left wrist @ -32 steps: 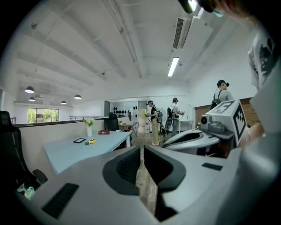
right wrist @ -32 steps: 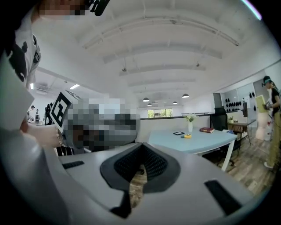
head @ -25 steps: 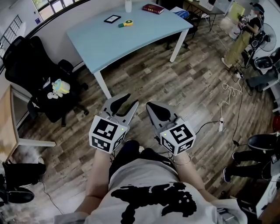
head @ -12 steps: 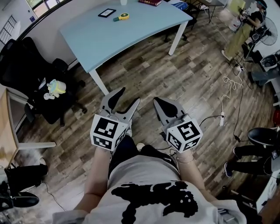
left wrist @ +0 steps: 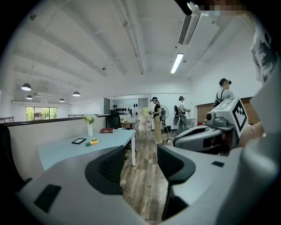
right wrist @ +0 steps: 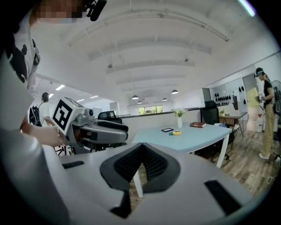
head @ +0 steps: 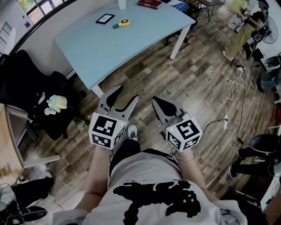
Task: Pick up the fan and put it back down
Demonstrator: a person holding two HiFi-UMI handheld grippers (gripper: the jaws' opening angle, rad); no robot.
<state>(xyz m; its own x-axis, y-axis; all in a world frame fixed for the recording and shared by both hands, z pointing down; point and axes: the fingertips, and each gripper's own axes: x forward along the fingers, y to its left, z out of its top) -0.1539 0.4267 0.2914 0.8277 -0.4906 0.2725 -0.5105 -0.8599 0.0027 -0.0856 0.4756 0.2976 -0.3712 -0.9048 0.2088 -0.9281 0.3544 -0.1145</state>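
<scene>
The small yellow and green fan lies on the far side of the light blue table, next to a black tablet; it also shows in the left gripper view and the right gripper view. Both grippers hang over the wooden floor in front of the person, well short of the table. My left gripper is open, with nothing between its jaws. My right gripper is shut and empty, its pads meeting.
A red book and a vase of flowers stand at the table's far end. A black office chair with a plush toy sits left. A person and standing fans are at far right; a white cable and power strip lie on the floor.
Both grippers have moved forward towards the table, which now sits nearer in the head view. The left jaws have spread wider; the right jaws stayed shut.
</scene>
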